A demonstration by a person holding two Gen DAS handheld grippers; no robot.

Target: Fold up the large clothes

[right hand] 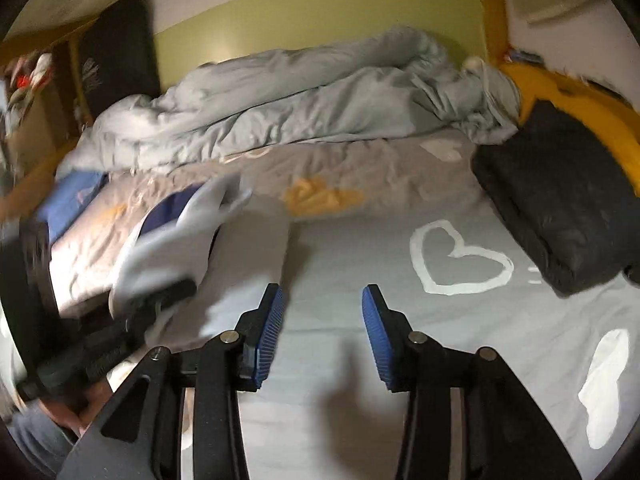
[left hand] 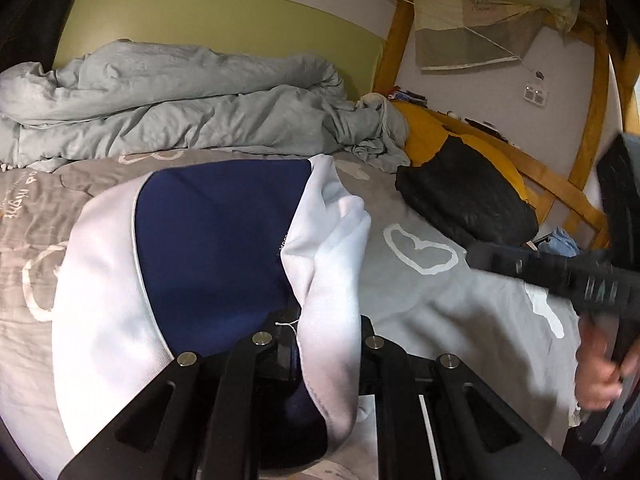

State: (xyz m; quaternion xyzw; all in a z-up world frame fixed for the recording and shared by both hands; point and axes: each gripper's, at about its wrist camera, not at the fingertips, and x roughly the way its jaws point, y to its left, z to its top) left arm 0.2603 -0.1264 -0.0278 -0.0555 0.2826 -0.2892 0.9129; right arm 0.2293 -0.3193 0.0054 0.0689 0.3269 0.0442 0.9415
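Garment [left hand: 208,240], navy with white side panels, lies on the grey bed sheet [left hand: 420,300] toward the left half of the bed. Left gripper [left hand: 316,344] is pinched nearly closed on a white edge of it; the fabric rises from the jaws as a lifted flap, the rest draped flat below. Fingertips are hidden by cloth.

Right gripper [right hand: 323,336] is partly open, blue pads [right hand: 272,332] apart, nothing between them, hovering over bare sheet. Seen from the left wrist it sits off to the right, blurred, clear of the garment, with a hand [left hand: 600,368] on its grip.

Open room: sheet between the garment's right edge and the black folded bundle [right hand: 560,216] is free, marked only by a white heart print [right hand: 460,258]. Far side is bounded by a crumpled pale grey duvet [left hand: 180,108] along the green headboard [left hand: 224,24]. Right side: black bundle against a yellow cushion [left hand: 424,132] and wooden frame [left hand: 560,184]. Garment's far edge stops just short of the duvet.
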